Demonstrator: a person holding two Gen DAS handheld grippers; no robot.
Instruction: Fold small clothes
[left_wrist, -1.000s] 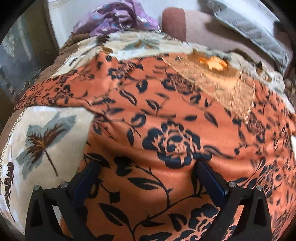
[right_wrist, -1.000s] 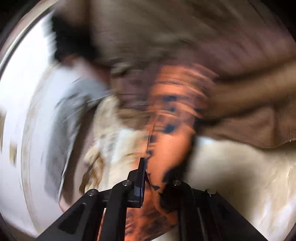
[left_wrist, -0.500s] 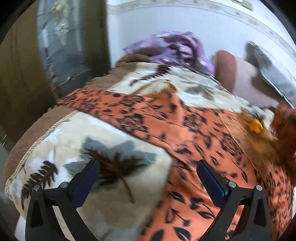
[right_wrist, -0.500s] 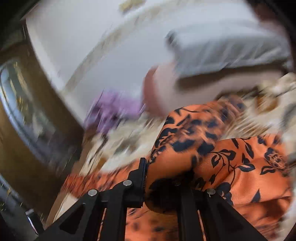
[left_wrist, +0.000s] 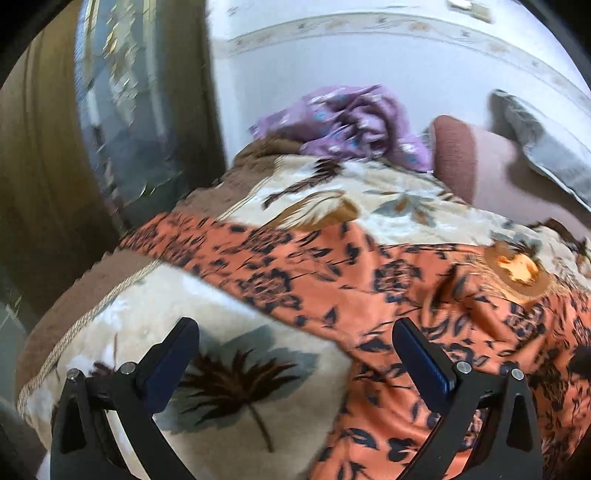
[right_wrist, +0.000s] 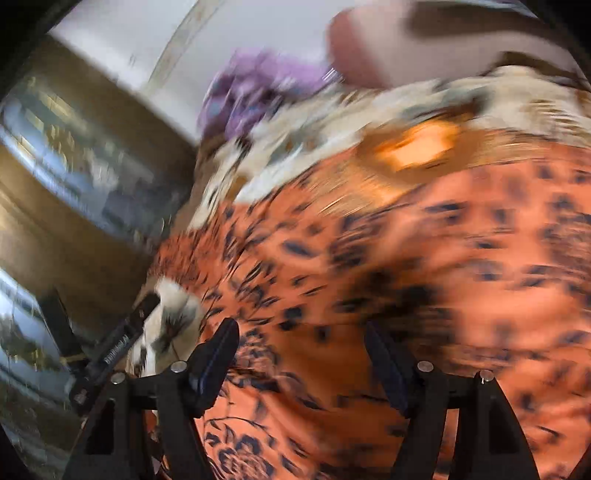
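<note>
Orange floral garment (left_wrist: 388, 295) is spread lengthwise across the bed's blanket (left_wrist: 240, 387), directly under the right gripper (right_wrist: 301, 354), whose jaws have just been opened off it, while the left gripper (left_wrist: 295, 354) is held apart and empty at its edge.

The left hand-held gripper (left_wrist: 295, 354) hung open over the blanket (left_wrist: 258, 387), orange floral garment (left_wrist: 388, 295) at three o'clock, purple cloth (left_wrist: 343, 125) at twelve.

My left wrist camera looks down along its fingers from close above the bed, facing the wall, with the orange floral garment (left_wrist: 388, 280) spread on the leaf-print blanket (left_wrist: 236, 373). My right wrist camera sits closer, tilted and blurred, sharing the garment, blanket and purple cloth (right_wrist: 255, 92).
</note>
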